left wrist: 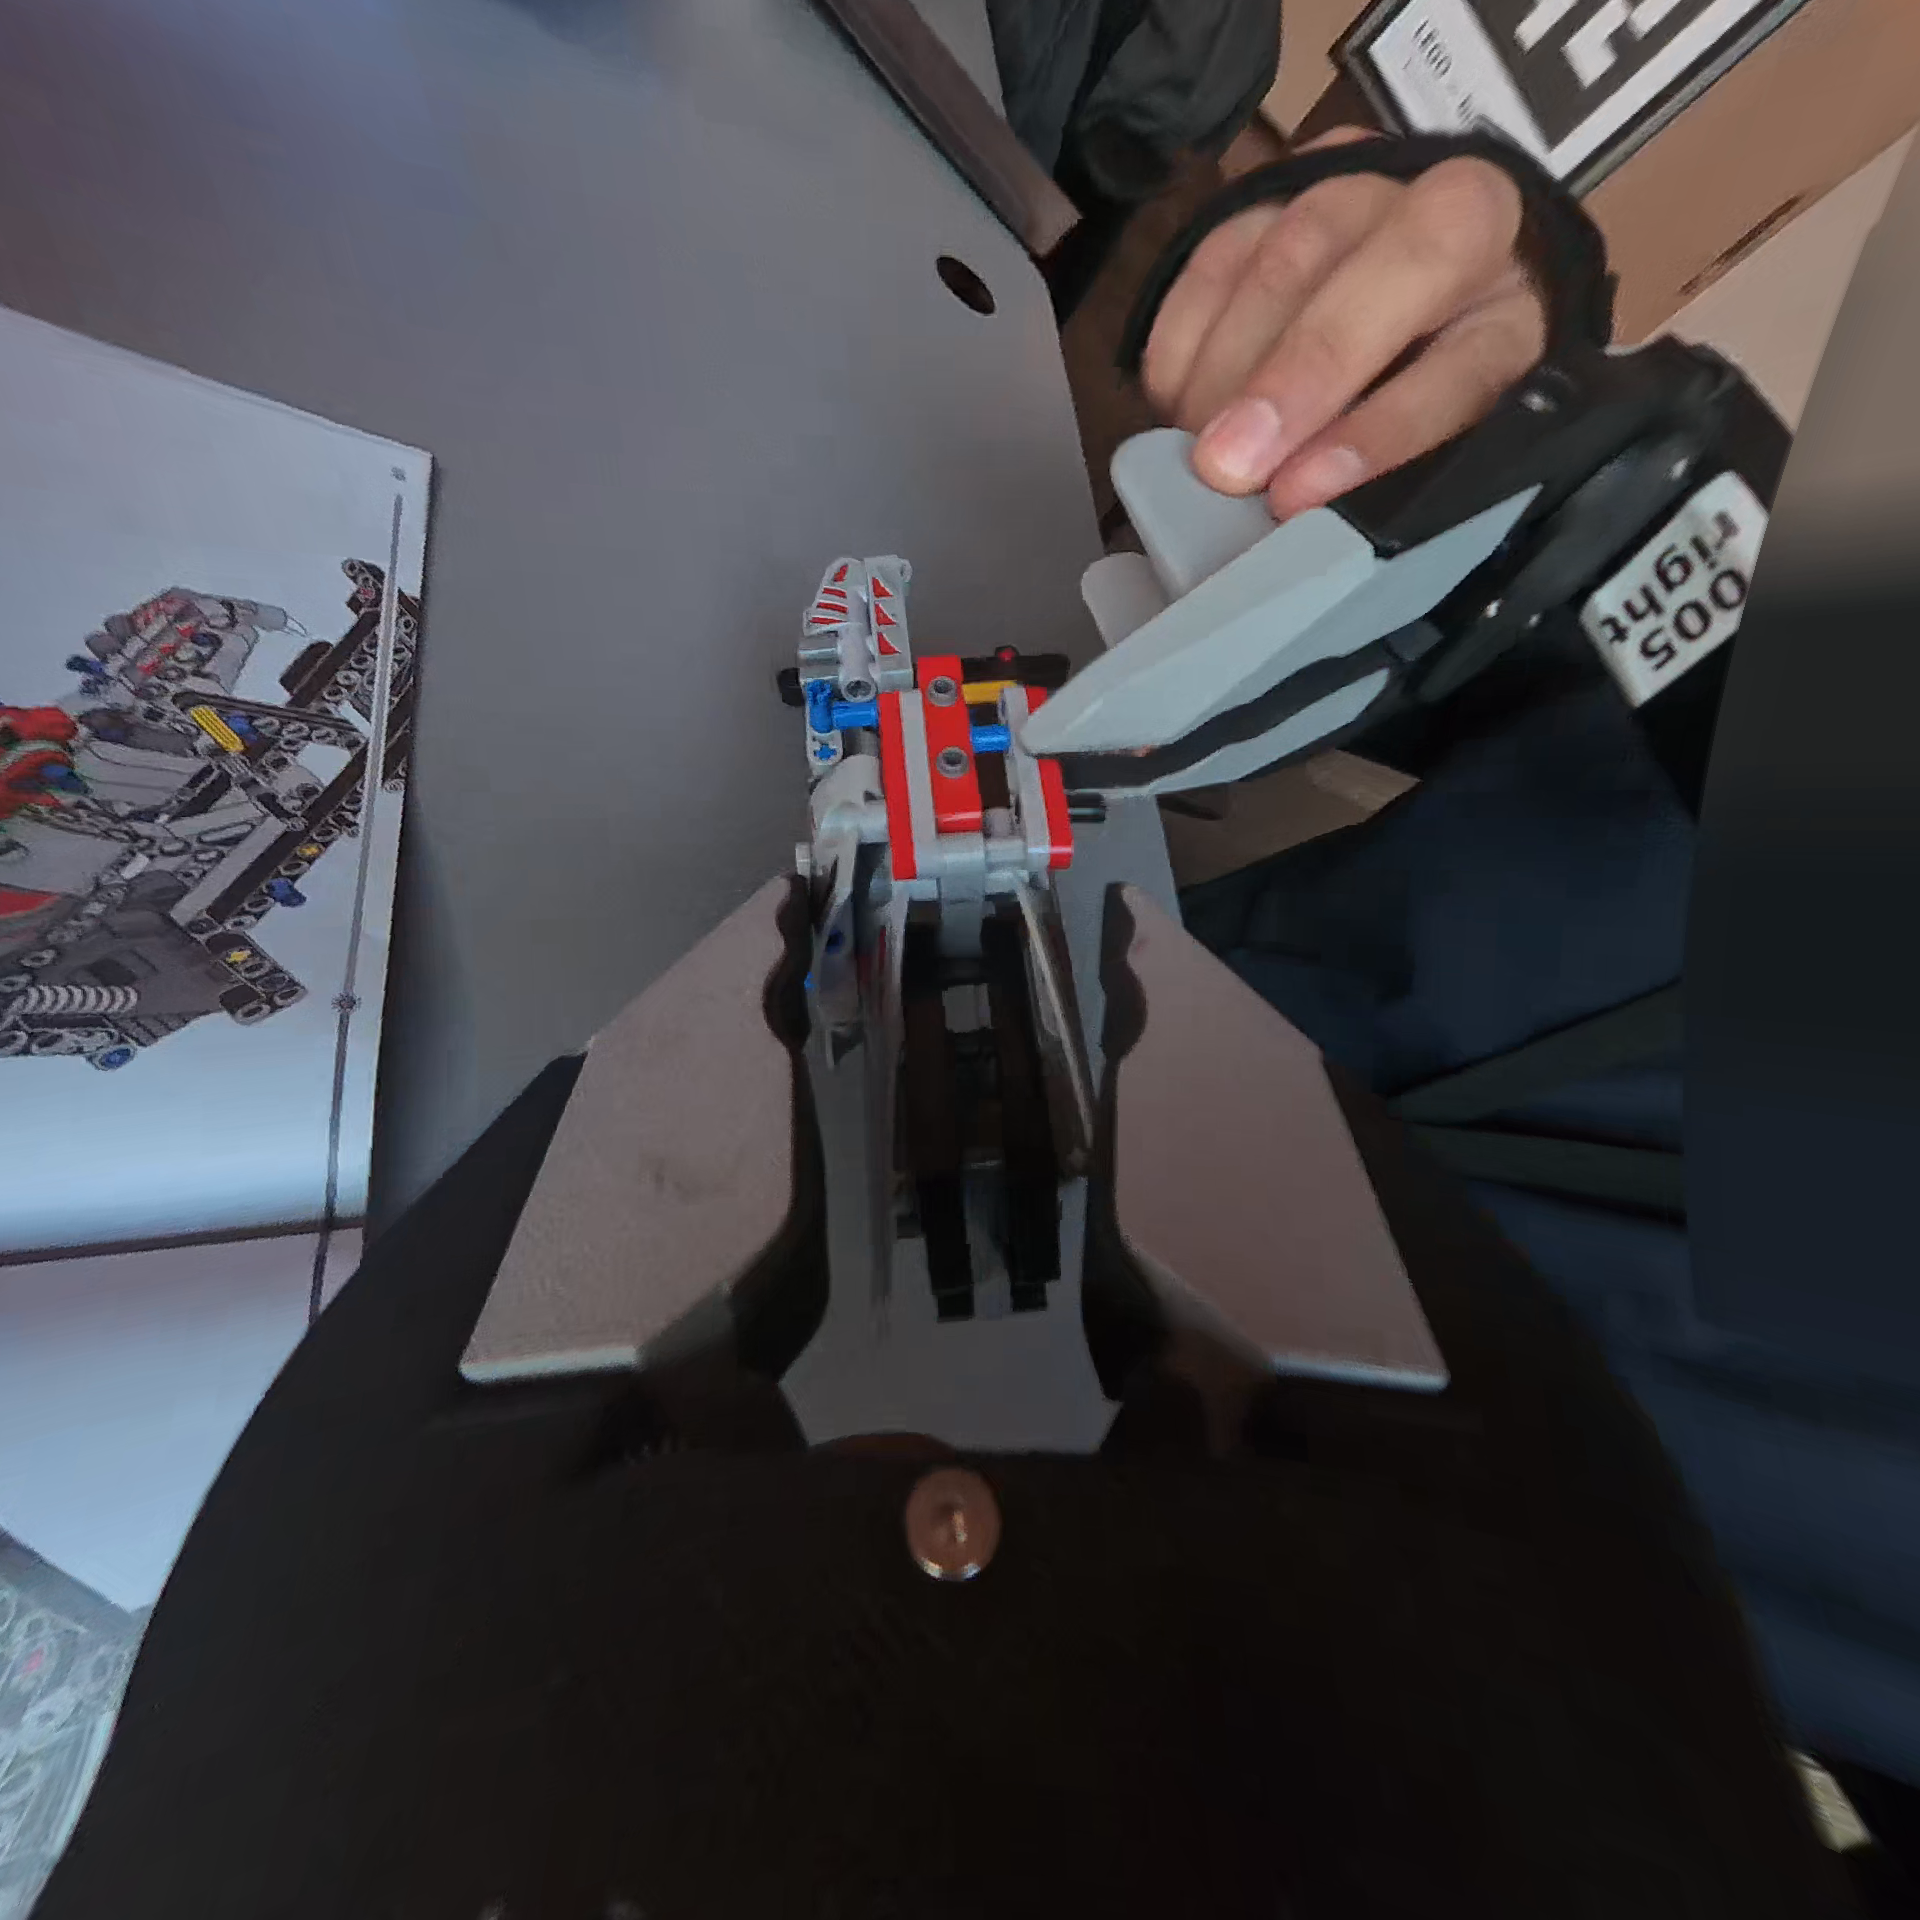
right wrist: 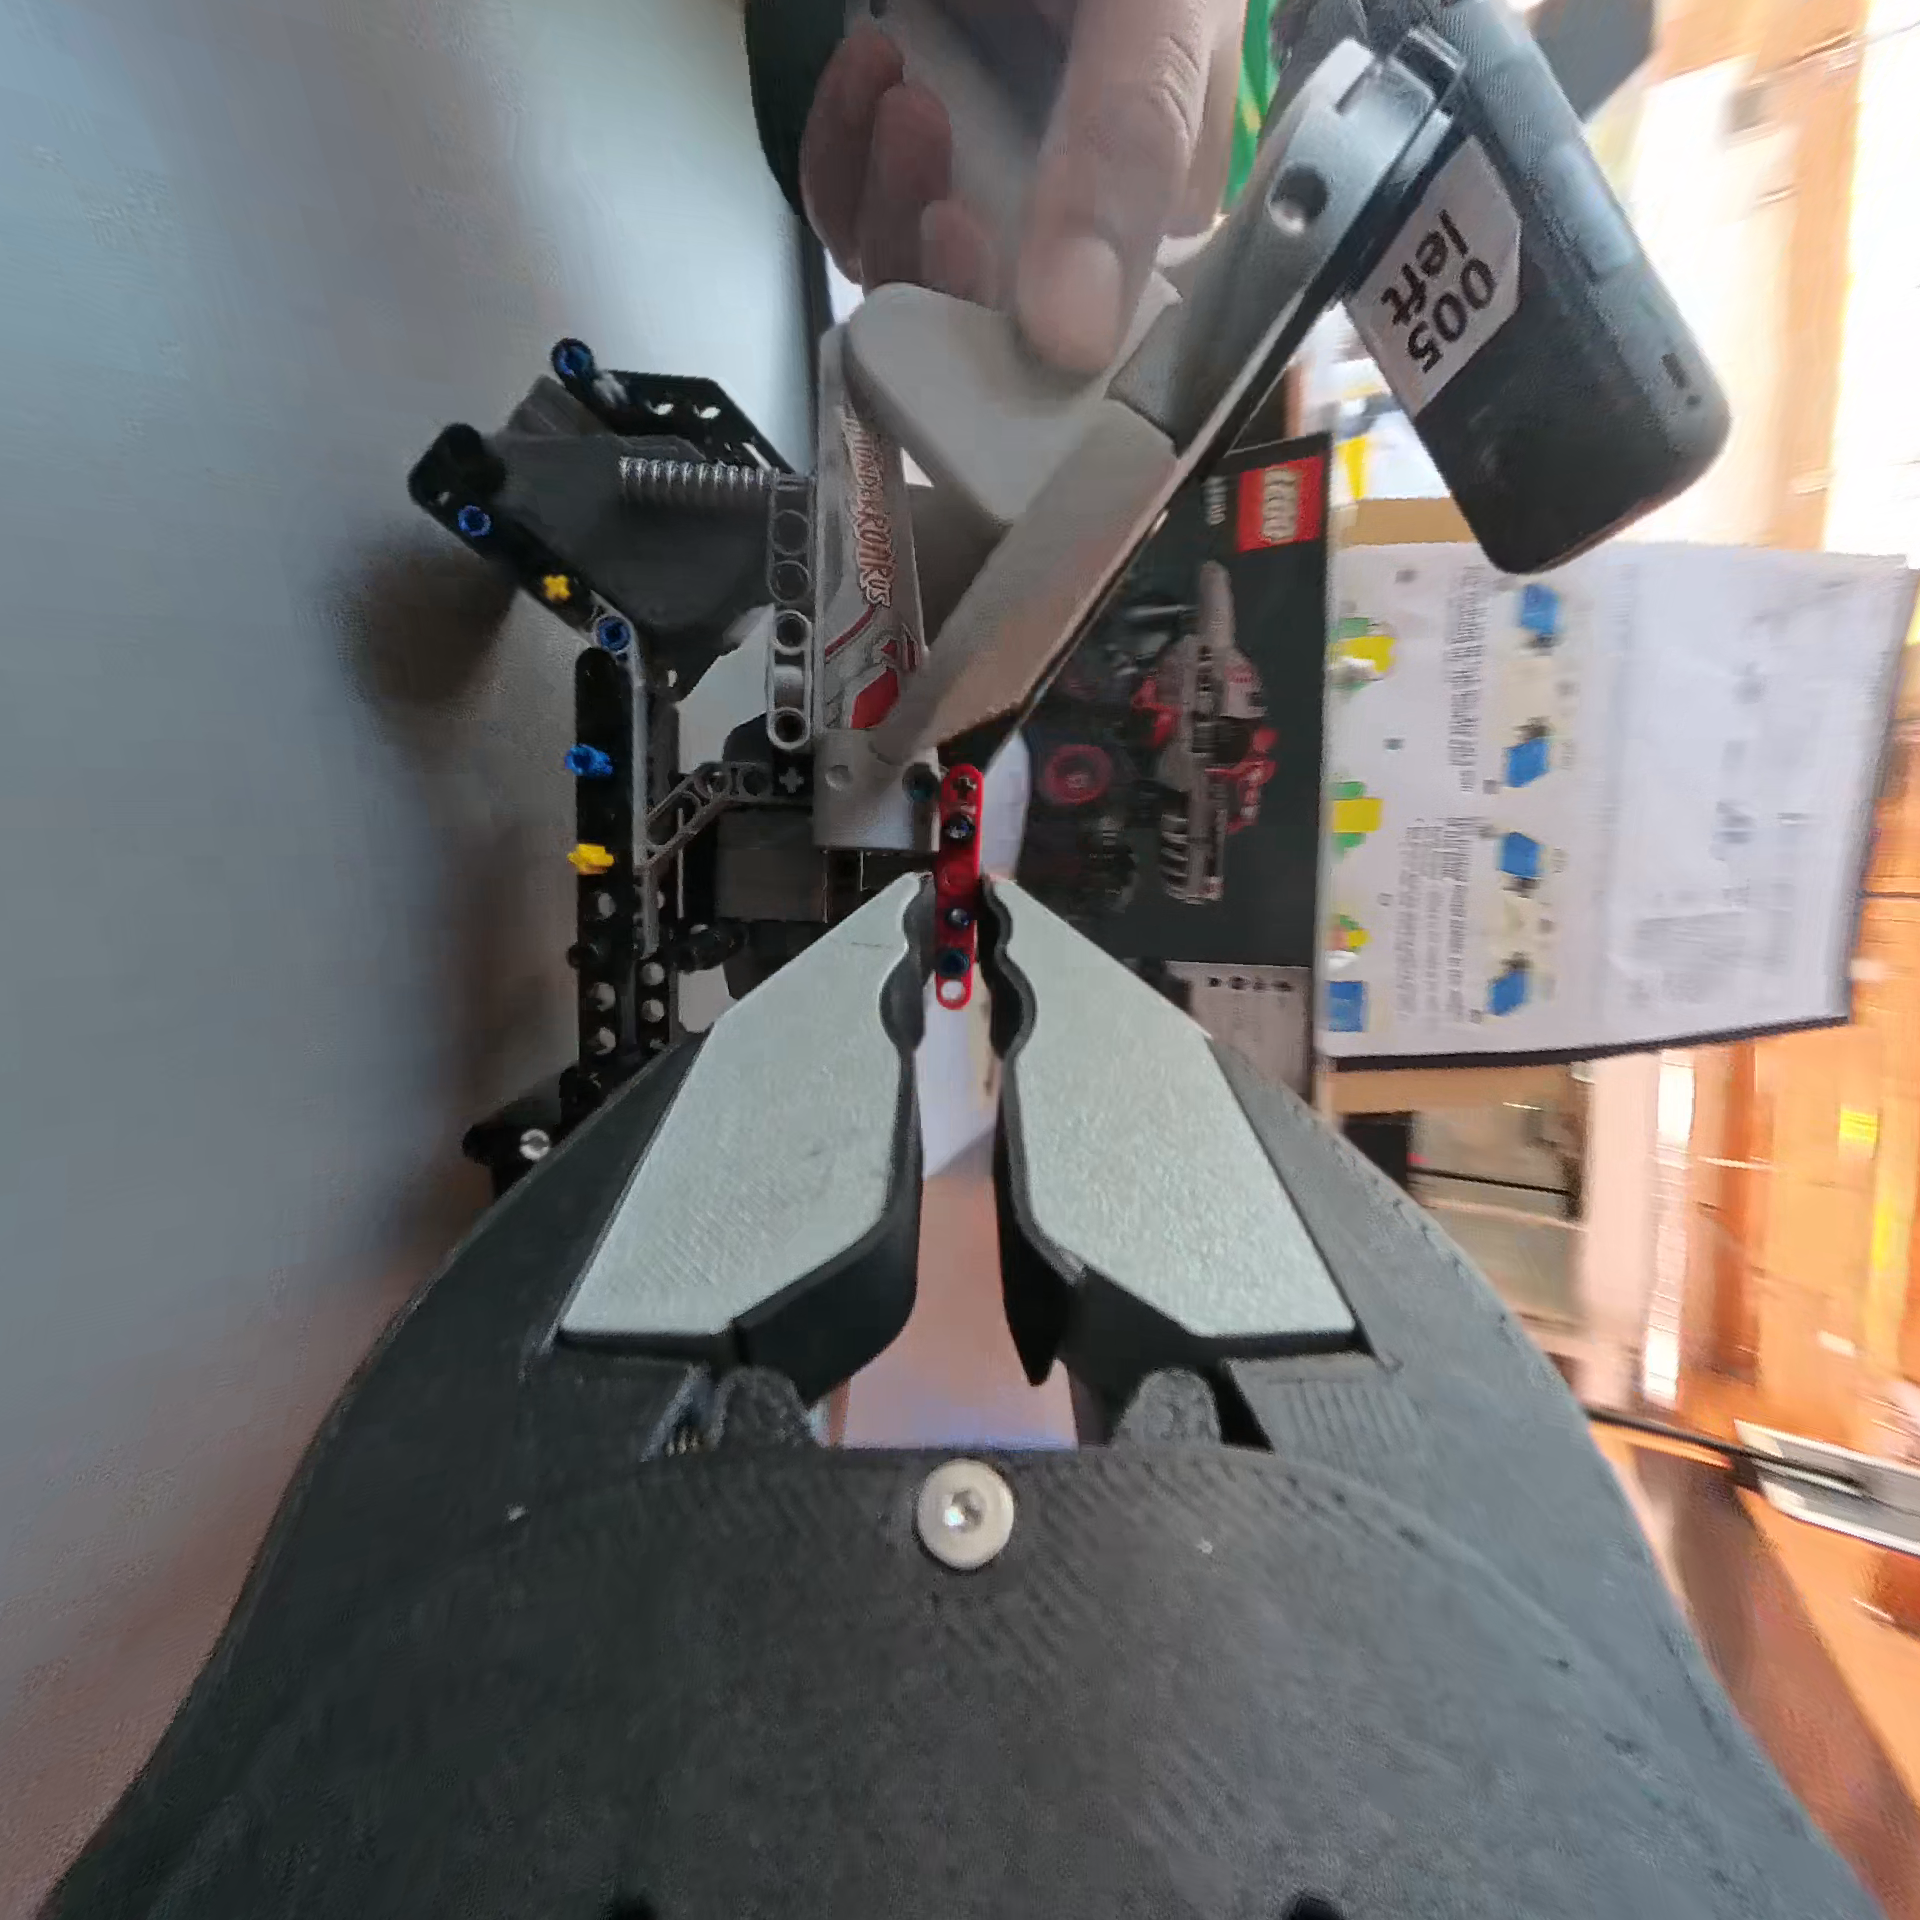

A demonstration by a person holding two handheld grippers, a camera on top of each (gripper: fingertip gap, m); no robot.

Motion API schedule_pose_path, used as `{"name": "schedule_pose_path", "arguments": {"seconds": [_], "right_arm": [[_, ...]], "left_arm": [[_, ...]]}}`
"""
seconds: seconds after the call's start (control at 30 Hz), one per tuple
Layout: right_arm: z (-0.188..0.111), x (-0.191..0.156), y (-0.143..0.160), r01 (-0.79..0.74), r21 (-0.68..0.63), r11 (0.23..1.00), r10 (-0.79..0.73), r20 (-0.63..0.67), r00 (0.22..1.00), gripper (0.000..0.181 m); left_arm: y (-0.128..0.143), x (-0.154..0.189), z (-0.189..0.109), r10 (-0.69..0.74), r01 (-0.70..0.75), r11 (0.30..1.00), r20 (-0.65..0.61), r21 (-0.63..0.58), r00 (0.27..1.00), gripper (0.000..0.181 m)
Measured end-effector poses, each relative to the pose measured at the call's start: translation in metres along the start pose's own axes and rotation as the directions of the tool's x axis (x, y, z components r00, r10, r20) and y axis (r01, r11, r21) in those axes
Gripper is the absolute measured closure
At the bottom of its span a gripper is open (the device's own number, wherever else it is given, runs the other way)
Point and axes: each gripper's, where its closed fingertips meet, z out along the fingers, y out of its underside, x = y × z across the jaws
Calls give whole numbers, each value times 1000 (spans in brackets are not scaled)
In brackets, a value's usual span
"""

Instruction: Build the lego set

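Observation:
My left gripper point(left wrist: 956, 920) is shut on the partly built lego model point(left wrist: 966, 748), a grey, red and black frame held off the grey table point(left wrist: 623, 312). In the right wrist view the model point(right wrist: 665, 582) shows its black frame, a spring and a white panel, with the left gripper point(right wrist: 914, 743) clamped on the panel side. My right gripper point(right wrist: 954, 888) is shut on a thin red beam point(right wrist: 961, 816) with dark pins, held upright against the model's grey end. In the left wrist view the right gripper point(left wrist: 1049, 743) touches the model's right side.
An open instruction booklet point(left wrist: 208, 831) lies on the table to the left. The lego box point(right wrist: 1195, 727) and a printed sheet point(right wrist: 1610, 790) stand behind the model. A cardboard box point(left wrist: 1714, 208) and a person's hand point(left wrist: 1340, 312) are at the upper right.

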Motion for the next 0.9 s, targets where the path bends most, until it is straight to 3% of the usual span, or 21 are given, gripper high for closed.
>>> {"name": "schedule_pose_path", "arguments": {"seconds": [0.13,0.27,0.47,0.63,0.73,0.9], "right_arm": [[13,-5,7,-106,2,994,103,226,969,176],[20,-20,10,-119,8,993,109,346,932,176],[16,-19,8,-269,96,959,171,562,809,177],[18,-17,11,-303,137,943,111,729,676,176],[18,-19,7,-315,146,938,76,799,596,177],[20,-18,-3,-325,202,924,35,801,597,177]], "left_arm": [[18,-4,9,-78,75,996,-48,-56,996,123],[34,-8,13,-28,28,994,-1,-109,1000,126],[24,-1,-3,-48,48,999,-25,-3,999,130],[21,-21,-23,19,-30,999,215,45,976,147],[14,-17,-25,82,-106,992,297,66,951,152],[8,-3,-15,235,-262,965,380,18,894,161]]}}
